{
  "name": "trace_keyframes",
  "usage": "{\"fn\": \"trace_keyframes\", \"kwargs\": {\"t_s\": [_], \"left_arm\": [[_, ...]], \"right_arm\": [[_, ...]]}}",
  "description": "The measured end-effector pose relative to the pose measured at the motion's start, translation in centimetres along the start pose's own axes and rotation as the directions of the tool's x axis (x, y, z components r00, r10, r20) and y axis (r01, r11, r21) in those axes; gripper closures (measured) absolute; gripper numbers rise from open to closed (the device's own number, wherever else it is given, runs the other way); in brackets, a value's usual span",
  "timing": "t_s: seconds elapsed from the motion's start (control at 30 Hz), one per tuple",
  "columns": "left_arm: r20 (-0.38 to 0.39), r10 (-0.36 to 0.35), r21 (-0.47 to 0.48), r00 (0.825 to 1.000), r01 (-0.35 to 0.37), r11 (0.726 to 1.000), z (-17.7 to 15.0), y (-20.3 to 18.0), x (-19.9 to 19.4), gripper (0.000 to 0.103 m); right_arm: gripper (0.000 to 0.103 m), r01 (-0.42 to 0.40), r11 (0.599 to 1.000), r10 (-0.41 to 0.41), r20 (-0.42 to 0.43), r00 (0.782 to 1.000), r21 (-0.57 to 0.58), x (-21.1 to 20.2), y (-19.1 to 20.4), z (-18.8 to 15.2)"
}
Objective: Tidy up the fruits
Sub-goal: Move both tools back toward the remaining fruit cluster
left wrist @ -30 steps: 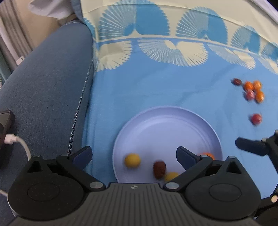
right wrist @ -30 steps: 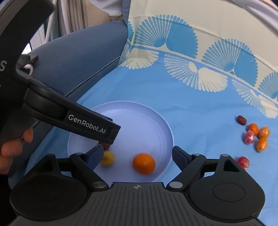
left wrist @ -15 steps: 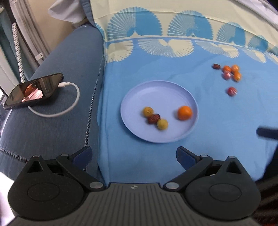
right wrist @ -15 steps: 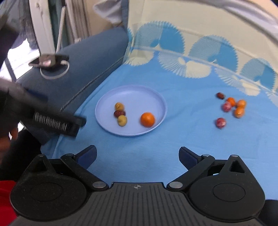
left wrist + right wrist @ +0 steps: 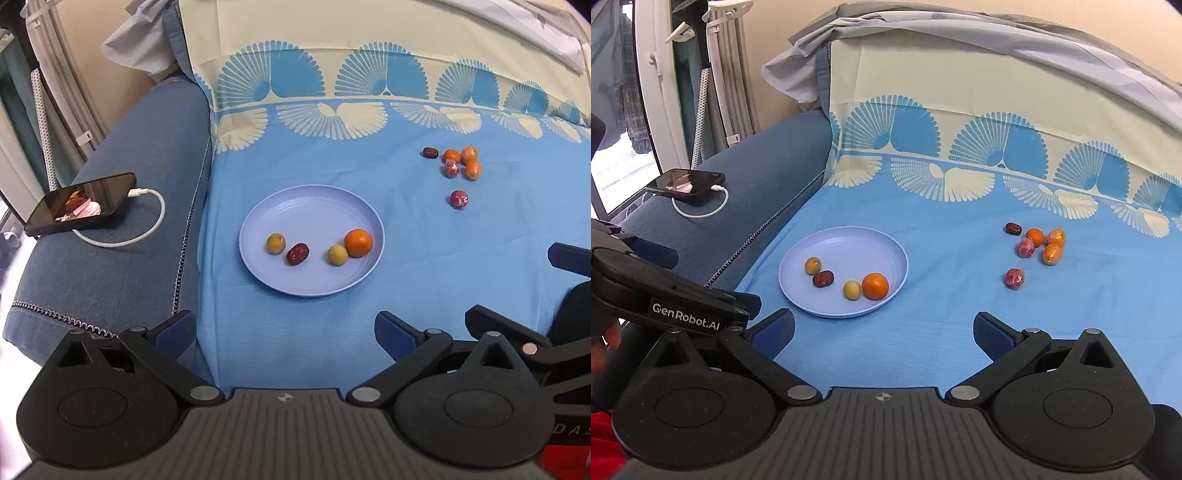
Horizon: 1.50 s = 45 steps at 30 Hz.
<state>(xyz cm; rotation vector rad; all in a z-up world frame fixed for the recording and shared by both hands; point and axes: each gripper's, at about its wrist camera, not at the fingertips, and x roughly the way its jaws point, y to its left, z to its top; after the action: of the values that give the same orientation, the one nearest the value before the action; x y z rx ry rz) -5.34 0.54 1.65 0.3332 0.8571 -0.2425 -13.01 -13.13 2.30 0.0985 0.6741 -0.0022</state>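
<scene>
A lilac plate [image 5: 314, 199] [image 5: 846, 236] lies on the blue cloth. It holds an orange [image 5: 358, 242] [image 5: 875, 285], two yellow-green fruits [image 5: 276, 243] [image 5: 852, 290] and a dark red date [image 5: 297, 253] [image 5: 823, 278]. A loose cluster of small orange and red fruits [image 5: 460, 162] [image 5: 1039, 242] lies to the right, with one red fruit [image 5: 458, 199] [image 5: 1014, 277] apart. My left gripper [image 5: 284, 330] and my right gripper [image 5: 884, 332] are open and empty, held back from the plate.
A phone [image 5: 81, 208] [image 5: 687, 181] with a white charging cable [image 5: 125, 240] lies on the blue sofa arm at the left. The patterned cloth covers the seat and backrest. The left gripper's body [image 5: 665, 295] shows at the right wrist view's left edge.
Both grippers have pulled back and up from the plate. The view has widened, and the fruits on the plate have settled.
</scene>
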Motion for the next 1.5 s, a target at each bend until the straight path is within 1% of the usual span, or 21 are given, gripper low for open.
{"fn": "trace_keyframes", "kwargs": {"t_s": [0.17, 0.4, 0.63, 0.73, 0.8, 0.87, 0.93, 1.0, 1.13, 1.23, 1.33, 1.37, 1.43, 1.5], "left_arm": [[-0.013, -0.006, -0.023, 1.0, 0.005, 1.0, -0.1, 0.6, 0.0, 0.0], [-0.021, -0.009, -0.005, 1.0, 0.009, 1.0, -0.1, 0.3, 0.2, 0.0], [-0.06, -0.01, -0.011, 0.998, 0.009, 1.0, 0.4, 0.1, 1.4, 0.0], [-0.071, -0.005, -0.002, 0.997, 0.005, 1.0, 1.2, -0.1, 1.7, 0.0], [-0.065, 0.007, 0.005, 0.998, -0.007, 1.0, 1.9, -0.4, 1.9, 0.0], [-0.061, 0.016, 0.006, 0.998, -0.015, 1.0, 2.9, -0.7, 2.2, 0.0], [-0.065, 0.012, 0.004, 0.998, -0.012, 1.0, 3.8, -1.1, 2.7, 0.0], [-0.087, 0.005, 0.004, 0.996, -0.005, 1.0, 4.7, -1.7, 3.7, 0.0], [-0.15, -0.002, -0.009, 0.989, 0.001, 1.0, 6.6, -2.8, 6.1, 0.0], [-0.192, -0.006, -0.03, 0.981, 0.0, 1.0, 8.0, -3.4, 7.8, 0.0], [-0.22, 0.001, -0.045, 0.975, -0.011, 0.999, 9.7, -4.1, 9.6, 0.0], [-0.226, 0.005, -0.048, 0.974, -0.016, 0.999, 10.2, -4.4, 10.2, 0.0], [-0.238, 0.011, -0.046, 0.971, -0.023, 0.999, 11.3, -5.2, 11.7, 0.0], [-0.252, 0.013, -0.038, 0.968, -0.024, 0.999, 12.4, -6.2, 13.2, 0.0]], "right_arm": [[0.001, 0.001, 1.0, -0.001, 0.011, 1.0, -0.001, -0.2, 0.0, 0.0], [0.001, -0.005, 1.0, 0.005, 0.003, 1.0, 0.017, 0.1, -0.3, -0.2], [0.001, -0.003, 0.998, 0.004, -0.017, 1.0, 0.057, 1.1, -1.1, -0.2], [0.001, 0.01, 0.996, -0.009, -0.007, 1.0, 0.086, 1.5, -1.9, 0.0], [0.001, 0.035, 0.994, -0.036, 0.01, 0.999, 0.105, 1.8, -2.7, 0.2], [0.001, 0.087, 0.988, -0.091, 0.029, 0.995, 0.125, 2.0, -4.1, 0.4], [0.001, 0.143, 0.978, -0.15, 0.038, 0.988, 0.153, 2.5, -5.9, 0.5], [0.001, 0.202, 0.961, -0.213, 0.04, 0.976, 0.189, 3.4, -8.1, 0.5], [0.001, 0.304, 0.92, -0.323, 0.041, 0.945, 0.249, 6.8, -13.3, 0.5], [0.001, 0.362, 0.889, -0.385, 0.029, 0.923, 0.281, 11.2, -17.3, 0.8], [0.001, 0.38, 0.874, -0.406, 0.023, 0.914, 0.302, 15.4, -20.7, 1.2], [0.001, 0.387, 0.87, -0.409, 0.008, 0.913, 0.304, 16.7, -21.8, 1.3], [0.001, 0.386, 0.87, -0.402, -0.011, 0.915, 0.308, 19.3, -23.5, 1.6], [0.001, 0.385, 0.878, -0.398, -0.014, 0.917, 0.285, 21.7, -24.6, 1.9]]}}
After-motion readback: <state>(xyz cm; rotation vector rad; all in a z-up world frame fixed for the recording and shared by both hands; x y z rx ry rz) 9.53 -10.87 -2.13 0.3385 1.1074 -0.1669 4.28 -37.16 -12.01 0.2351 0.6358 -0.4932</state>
